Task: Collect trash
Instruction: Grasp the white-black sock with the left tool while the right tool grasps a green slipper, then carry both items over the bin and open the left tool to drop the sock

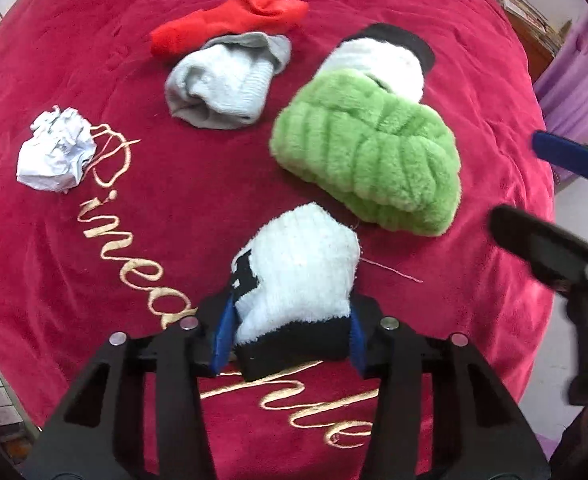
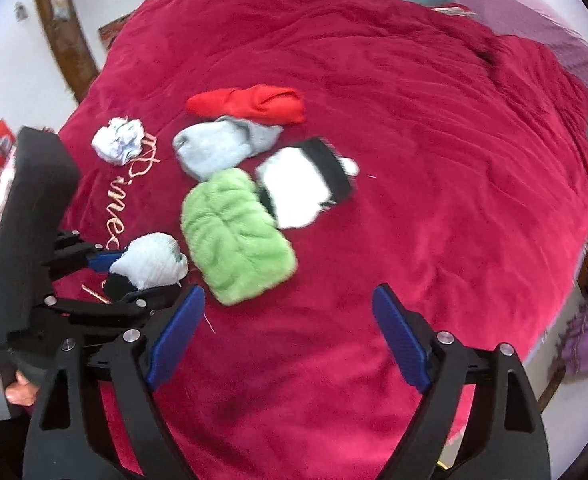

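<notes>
At the left of the left wrist view, your crumpled paper ball lies on the red bedspread, well apart from both grippers. Your left gripper grasps a white-and-black sock; your right gripper stands released beside the green plush.

Soft, even daylight fills both views, with faint shadows and no glare. Fisheye bending curves the crimson velvet bedspread toward dark rounded corners. Motion blur smears the right-wrist view's edges and the black-and-white knitted sock.
</notes>
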Action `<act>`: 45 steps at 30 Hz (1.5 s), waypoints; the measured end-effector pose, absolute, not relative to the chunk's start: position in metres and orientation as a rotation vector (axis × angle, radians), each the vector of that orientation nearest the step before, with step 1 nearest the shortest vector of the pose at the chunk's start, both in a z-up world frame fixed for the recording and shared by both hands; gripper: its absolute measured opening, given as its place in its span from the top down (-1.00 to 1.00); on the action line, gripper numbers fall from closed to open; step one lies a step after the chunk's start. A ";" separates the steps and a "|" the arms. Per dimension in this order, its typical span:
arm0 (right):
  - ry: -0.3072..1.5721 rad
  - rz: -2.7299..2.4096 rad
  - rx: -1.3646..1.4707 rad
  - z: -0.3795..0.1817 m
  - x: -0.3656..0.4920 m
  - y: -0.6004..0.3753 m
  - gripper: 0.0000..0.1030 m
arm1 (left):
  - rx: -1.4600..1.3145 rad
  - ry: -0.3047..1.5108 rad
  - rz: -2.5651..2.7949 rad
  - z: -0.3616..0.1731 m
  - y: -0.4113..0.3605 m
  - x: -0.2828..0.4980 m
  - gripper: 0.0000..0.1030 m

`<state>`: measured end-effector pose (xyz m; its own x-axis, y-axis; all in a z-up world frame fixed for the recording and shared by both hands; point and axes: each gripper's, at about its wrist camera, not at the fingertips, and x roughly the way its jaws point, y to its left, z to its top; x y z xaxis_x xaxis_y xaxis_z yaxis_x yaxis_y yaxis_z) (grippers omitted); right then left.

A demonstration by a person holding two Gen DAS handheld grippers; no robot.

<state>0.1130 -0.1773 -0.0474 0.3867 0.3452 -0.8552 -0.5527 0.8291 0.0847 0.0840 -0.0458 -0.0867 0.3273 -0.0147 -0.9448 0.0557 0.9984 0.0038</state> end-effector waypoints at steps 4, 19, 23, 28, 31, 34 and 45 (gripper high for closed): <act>1.078 0.624 -0.209 -0.061 0.129 -0.159 -0.58 | -0.012 1.240 -0.036 -0.086 -0.029 0.086 0.13; 1.140 0.614 -0.159 -0.084 0.129 -0.141 0.17 | -0.023 1.238 -0.056 -0.083 -0.020 0.082 0.11; 1.128 0.606 -0.134 -0.072 0.116 -0.155 0.16 | 0.011 1.213 -0.048 -0.071 -0.032 0.074 0.10; 1.106 0.572 -0.132 -0.061 0.091 -0.179 0.16 | 0.047 1.197 -0.045 -0.060 -0.043 0.064 0.09; 1.102 0.529 -0.139 -0.058 0.080 -0.193 0.15 | 0.065 1.193 -0.062 -0.058 -0.049 0.058 0.09; 1.103 0.504 -0.133 -0.060 0.071 -0.199 0.15 | 0.093 1.182 -0.086 -0.053 -0.060 0.054 0.08; 1.055 0.417 -0.087 -0.039 0.033 -0.247 0.14 | 0.218 1.157 -0.179 -0.048 -0.106 0.053 0.05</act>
<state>0.0333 -0.2473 -0.0390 0.4231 0.2917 -0.8579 -0.3736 0.9187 0.1281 0.0527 -0.1063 -0.0478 0.3924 -0.0275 -0.9194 0.2514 0.9647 0.0785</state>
